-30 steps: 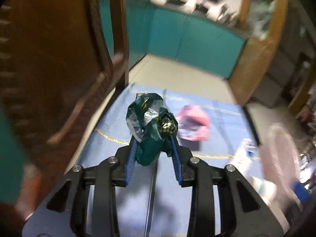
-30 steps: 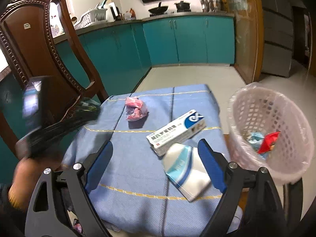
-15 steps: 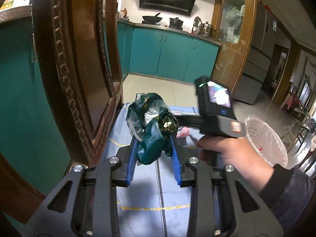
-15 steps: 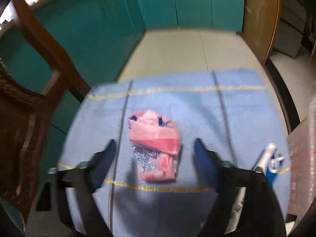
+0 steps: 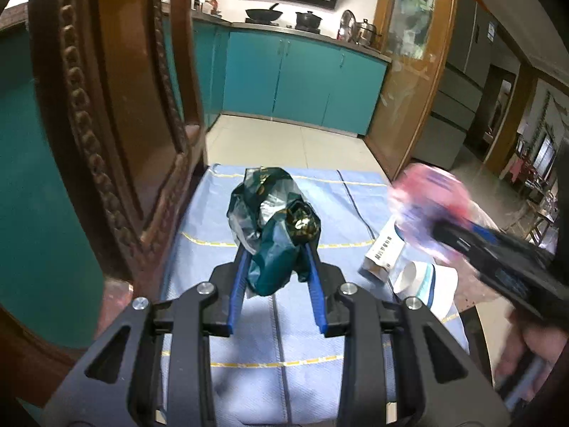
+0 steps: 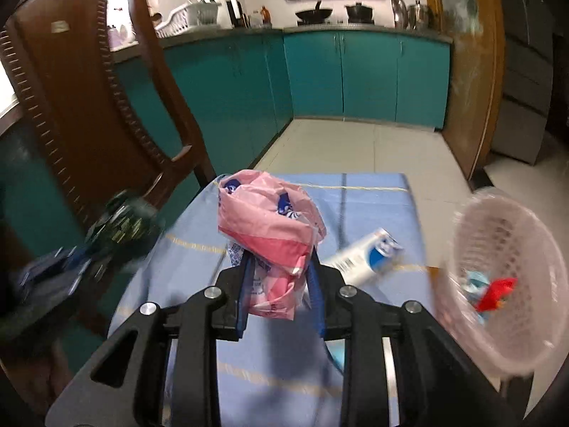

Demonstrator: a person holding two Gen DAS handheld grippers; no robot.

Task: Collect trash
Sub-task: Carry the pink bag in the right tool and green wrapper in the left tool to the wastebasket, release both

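My left gripper (image 5: 275,249) is shut on a crumpled dark green wrapper (image 5: 274,227) and holds it above the blue tablecloth (image 5: 249,384). My right gripper (image 6: 279,259) is shut on a crumpled pink wrapper (image 6: 266,227), lifted off the cloth; it shows blurred in the left wrist view (image 5: 430,195). The green wrapper shows blurred at the left of the right wrist view (image 6: 121,220). A pink mesh basket (image 6: 498,341) at the right edge holds red and blue scraps.
A white and blue box (image 6: 366,252) lies on the cloth near the basket; it also shows in the left wrist view (image 5: 386,249), with a white and blue packet (image 5: 426,284) beside it. A carved wooden chair (image 6: 89,114) stands at the table's left.
My right gripper closed on the pink wrapper and lifted it off the cloth, swinging back toward the basket side. My left gripper keeps the green wrapper raised.
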